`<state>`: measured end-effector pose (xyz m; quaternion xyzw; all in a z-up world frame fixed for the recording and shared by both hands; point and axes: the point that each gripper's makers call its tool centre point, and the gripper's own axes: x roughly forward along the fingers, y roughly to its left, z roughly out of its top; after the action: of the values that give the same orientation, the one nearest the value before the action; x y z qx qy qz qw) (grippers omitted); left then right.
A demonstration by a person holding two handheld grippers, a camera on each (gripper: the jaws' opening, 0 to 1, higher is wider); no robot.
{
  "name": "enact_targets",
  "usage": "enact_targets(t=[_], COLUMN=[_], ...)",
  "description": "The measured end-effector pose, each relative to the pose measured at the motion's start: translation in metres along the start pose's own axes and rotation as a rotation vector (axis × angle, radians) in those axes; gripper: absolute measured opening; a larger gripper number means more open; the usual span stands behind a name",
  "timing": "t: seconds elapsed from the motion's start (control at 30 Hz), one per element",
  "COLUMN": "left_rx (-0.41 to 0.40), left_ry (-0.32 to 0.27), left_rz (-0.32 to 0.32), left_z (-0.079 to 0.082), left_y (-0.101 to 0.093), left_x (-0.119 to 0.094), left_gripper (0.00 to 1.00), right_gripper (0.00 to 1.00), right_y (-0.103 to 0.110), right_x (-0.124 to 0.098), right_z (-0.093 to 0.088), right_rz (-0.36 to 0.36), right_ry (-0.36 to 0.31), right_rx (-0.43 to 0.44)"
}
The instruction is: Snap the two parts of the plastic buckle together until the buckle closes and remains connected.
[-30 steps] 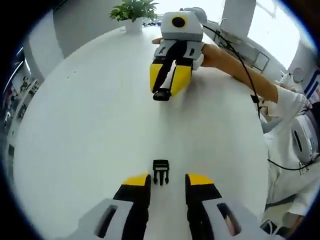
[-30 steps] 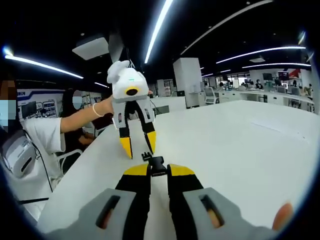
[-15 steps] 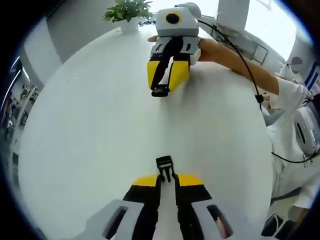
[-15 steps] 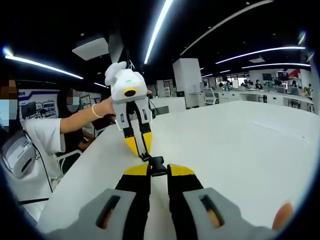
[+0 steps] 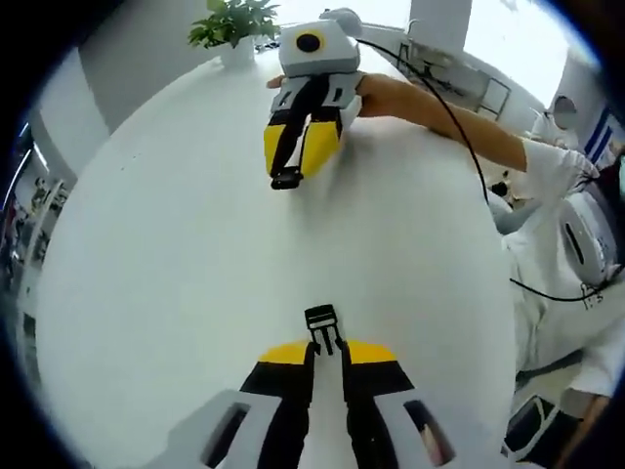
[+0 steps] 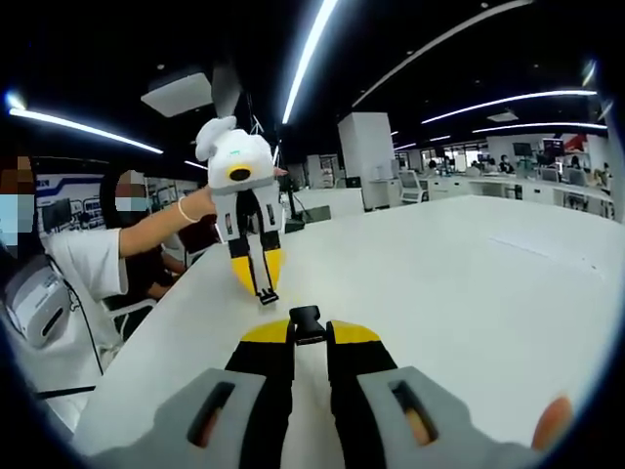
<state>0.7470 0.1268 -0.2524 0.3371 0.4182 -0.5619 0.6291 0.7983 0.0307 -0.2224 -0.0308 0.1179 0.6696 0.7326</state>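
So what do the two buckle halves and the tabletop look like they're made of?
Pronged buckle half, held in the left gripper: looks like black moulded plastic, thin rigid prongs, dull sheen. Other buckle half, held in the right gripper: same black, matte look, probably the same plastic. Tabletop: smooth white surface with soft glare, likely laminate or painted board; can't tell which.

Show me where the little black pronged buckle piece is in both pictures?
Left gripper view: the small black pronged plastic buckle piece sits bottom centre, pinched between that view's own jaws.
Right gripper view: it hangs left of centre, at the tips of the left gripper.
Shared landmark: the white table.
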Motion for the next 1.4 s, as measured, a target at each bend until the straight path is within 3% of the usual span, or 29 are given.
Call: enact_targets(t=[0.07, 0.27, 0.47, 0.7, 0.83, 1.4], left_rx=[0.049, 0.079, 0.098, -0.014, -0.04, -0.21], left_ry=[0.022, 0.07, 0.106, 0.05, 0.023, 0.083], left_rz=[-0.043, -0.096, -0.098, -0.053, -0.044, 0.011], left_z=[-0.002, -0.006, -0.01, -0.004, -0.004, -0.007], left_y=[-0.01, -0.016, -0.013, -0.01, -0.012, -0.015], left_x=[0.002, 0.009, 0.007, 0.005, 0.004, 0.011], left_gripper=[0.11, 0.11, 0.11, 0.23, 0.24, 0.11], right_gripper=[0.12, 0.12, 0.12, 0.12, 0.12, 0.12], right_y=[0.0, 0.002, 0.004, 0.006, 0.007, 0.006], right_x=[0.0, 0.0, 0.0, 0.001, 0.001, 0.001], right_z=[0.0, 0.0, -0.001, 0.0, -0.001, -0.001], right_rz=[0.0, -0.001, 0.0, 0.002, 0.001, -0.003], right_ry=[0.002, 0.002, 0.003, -0.002, -0.001, -0.003], right_rx=[0.0, -0.001, -0.002, -0.004, -0.003, -0.004])
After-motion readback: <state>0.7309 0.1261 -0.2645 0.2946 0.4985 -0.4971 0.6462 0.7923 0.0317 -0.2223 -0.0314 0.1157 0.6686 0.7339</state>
